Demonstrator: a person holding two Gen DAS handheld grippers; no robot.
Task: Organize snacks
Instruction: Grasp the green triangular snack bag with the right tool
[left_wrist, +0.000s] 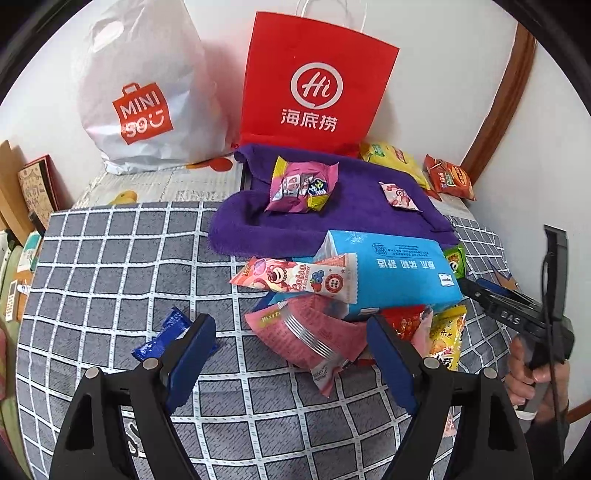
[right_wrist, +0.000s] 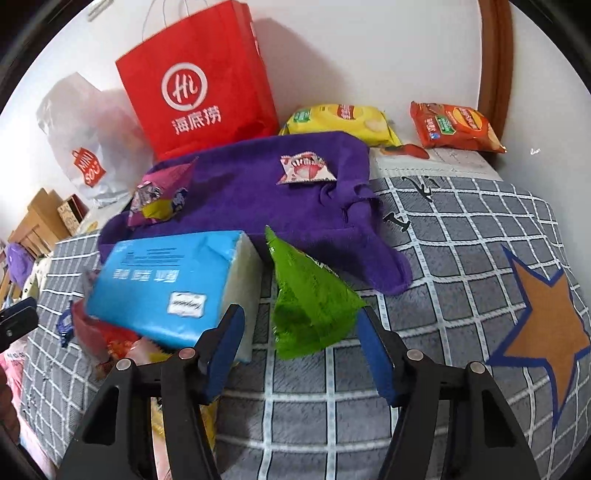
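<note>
The right claw (right_wrist: 300, 345) stands apart around the near edge of the green packet (right_wrist: 312, 301); no pad contact is visible. The left claw (left_wrist: 291, 345) stands apart, empty, at the pink packet (left_wrist: 314, 338). Risk: the blue tissue pack (right_wrist: 166, 288) touching the left pad may snag. The checked bed cover (right_wrist: 443, 258) is soft; a white wall lies far.

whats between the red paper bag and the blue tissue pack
A purple towel lies between the red paper bag and the blue tissue pack, with two small snack packets on it. The right wrist view shows it best.
</note>
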